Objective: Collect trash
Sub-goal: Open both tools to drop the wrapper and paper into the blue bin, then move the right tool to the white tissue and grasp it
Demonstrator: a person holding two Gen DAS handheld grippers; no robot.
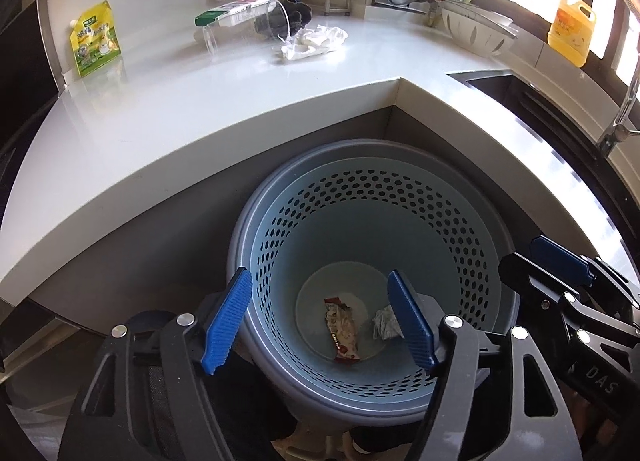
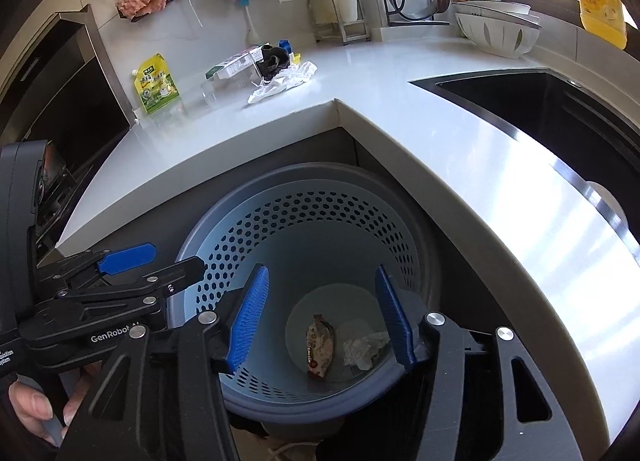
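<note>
Two pieces binned, more waiting

Both claws hang open and empty over the blue bin (image 1: 368,245): left claw (image 1: 320,321), right claw (image 2: 320,317). Snack wrapper (image 1: 342,335) and crumpled paper (image 1: 385,324) lie at the bottom. Next up, I'd say: the white wad (image 1: 314,41) on the counter (image 1: 240,93).
</note>
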